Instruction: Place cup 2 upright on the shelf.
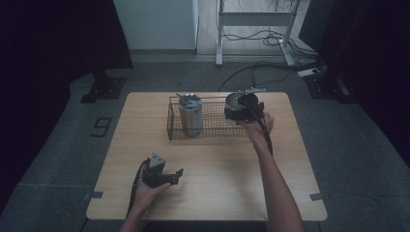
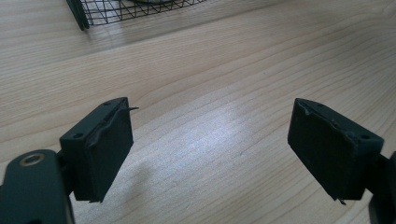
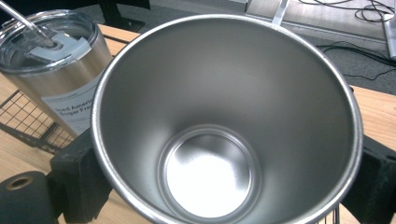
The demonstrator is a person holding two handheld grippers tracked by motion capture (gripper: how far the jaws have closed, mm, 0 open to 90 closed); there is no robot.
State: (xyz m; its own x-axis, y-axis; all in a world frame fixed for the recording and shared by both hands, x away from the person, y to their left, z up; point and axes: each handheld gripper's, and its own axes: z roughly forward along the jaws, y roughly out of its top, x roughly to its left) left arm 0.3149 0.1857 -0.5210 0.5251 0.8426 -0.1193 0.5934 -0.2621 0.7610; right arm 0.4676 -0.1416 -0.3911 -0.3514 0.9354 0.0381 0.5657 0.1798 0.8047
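Observation:
An open steel cup (image 3: 224, 116) sits between the jaws of my right gripper (image 3: 226, 186), which is shut on its sides. In the high view that cup (image 1: 232, 103) hangs over the right end of a black wire basket (image 1: 209, 131), with my right gripper (image 1: 244, 110) on it. A lidded steel tumbler (image 1: 190, 114) with a straw stands upright in the basket's left half, and it appears beside the cup as the tumbler (image 3: 51, 70). My left gripper (image 1: 176, 175) rests low near the table's front left. Its jaws are wide apart over bare wood, the left gripper (image 2: 212, 140) holding nothing.
The wooden table (image 1: 217, 164) has bare surface between the basket and its front edge. The basket's corner (image 2: 121, 11) lies ahead of the left jaws. A white desk frame (image 1: 251, 19) and cables (image 1: 261, 67) stand on the floor beyond the table.

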